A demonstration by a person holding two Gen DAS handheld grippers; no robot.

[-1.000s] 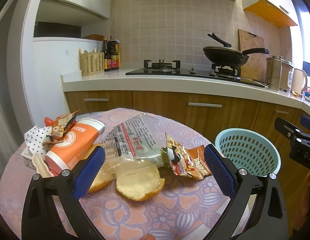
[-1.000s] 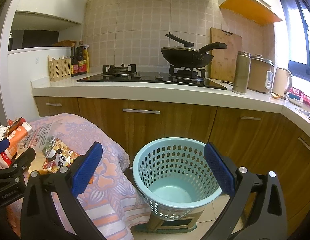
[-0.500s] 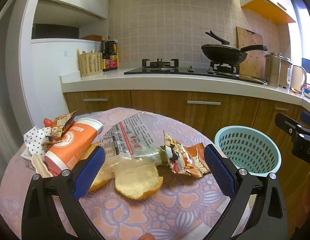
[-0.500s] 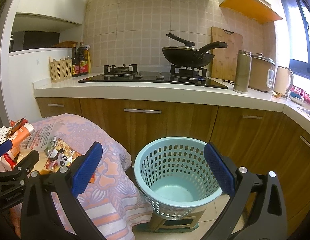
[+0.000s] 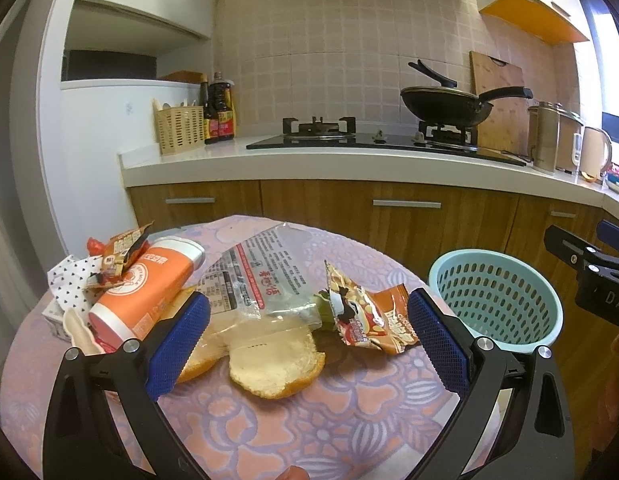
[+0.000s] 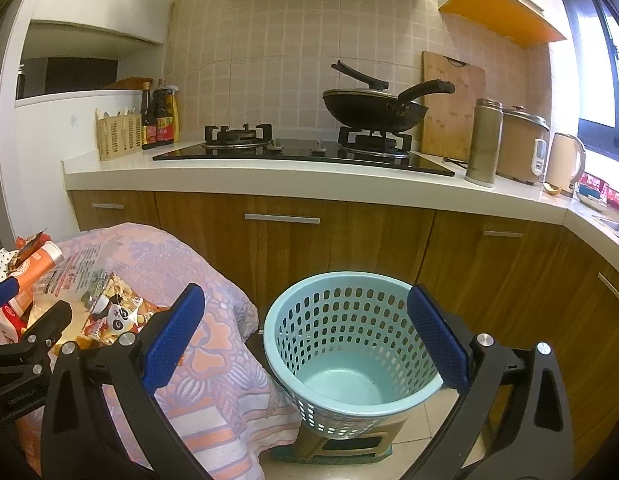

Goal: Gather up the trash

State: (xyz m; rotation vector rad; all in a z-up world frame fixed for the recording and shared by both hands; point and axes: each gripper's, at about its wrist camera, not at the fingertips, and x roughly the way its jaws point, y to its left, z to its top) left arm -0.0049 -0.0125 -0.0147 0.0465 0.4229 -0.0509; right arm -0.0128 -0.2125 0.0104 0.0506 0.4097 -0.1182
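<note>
Trash lies on the tabletop [image 5: 329,420] right in front of the left tongs [image 5: 307,336], which are wide open and hold nothing. Between the blue pads sits a bread piece [image 5: 275,368] under a clear bag [image 5: 265,280]. An orange snack wrapper [image 5: 369,316] is at 1 o'clock, an orange cup [image 5: 143,284] at 10 o'clock. The right tongs [image 6: 305,338] are open too, above the blue basket [image 6: 349,360] on the floor.

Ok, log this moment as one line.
left gripper: open, over bread on table | right gripper: open, above basket | basket: empty | snack wrapper: on table
</note>
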